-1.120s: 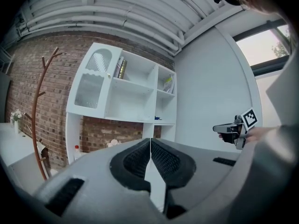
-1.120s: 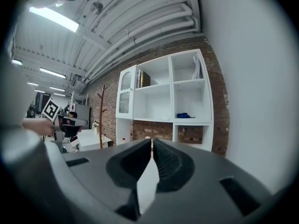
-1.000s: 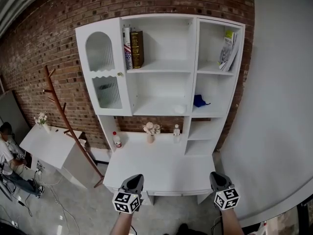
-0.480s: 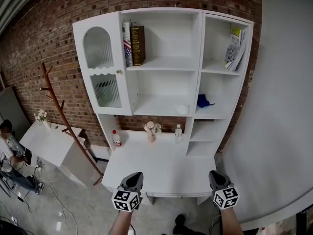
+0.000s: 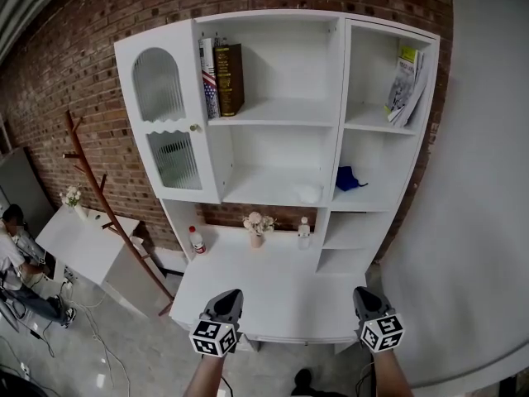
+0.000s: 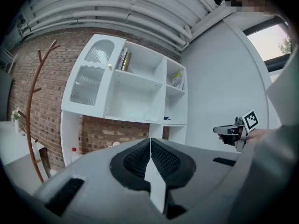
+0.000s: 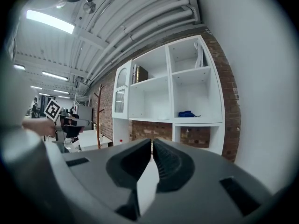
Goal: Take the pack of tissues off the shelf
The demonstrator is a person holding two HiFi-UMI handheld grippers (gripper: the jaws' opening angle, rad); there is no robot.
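A white shelf unit (image 5: 331,122) stands against a brick wall, over a white desk (image 5: 273,292). On its middle right shelf lies a small blue pack-like thing (image 5: 347,179), also seen in the right gripper view (image 7: 187,114). A small white object (image 5: 309,193) sits on the middle shelf beside it. Which of the two is the pack of tissues I cannot tell. My left gripper (image 5: 226,300) and right gripper (image 5: 364,297) hover side by side at the desk's near edge, far below the shelves. Both are shut with nothing held, jaws meeting in their own views (image 6: 150,146) (image 7: 152,146).
Books (image 5: 223,77) stand on the top shelf and magazines (image 5: 405,89) lean at top right. A glass-fronted door (image 5: 161,122) closes the left bay. A red-capped bottle (image 5: 197,240), a flower vase (image 5: 258,226) and a small bottle (image 5: 303,231) stand at the desk's back. A coat rack (image 5: 99,197) and side table (image 5: 83,246) are left.
The shelf unit has grown larger and nearer in the head view. Both grippers have come forward with it toward the desk's near edge, still shut.
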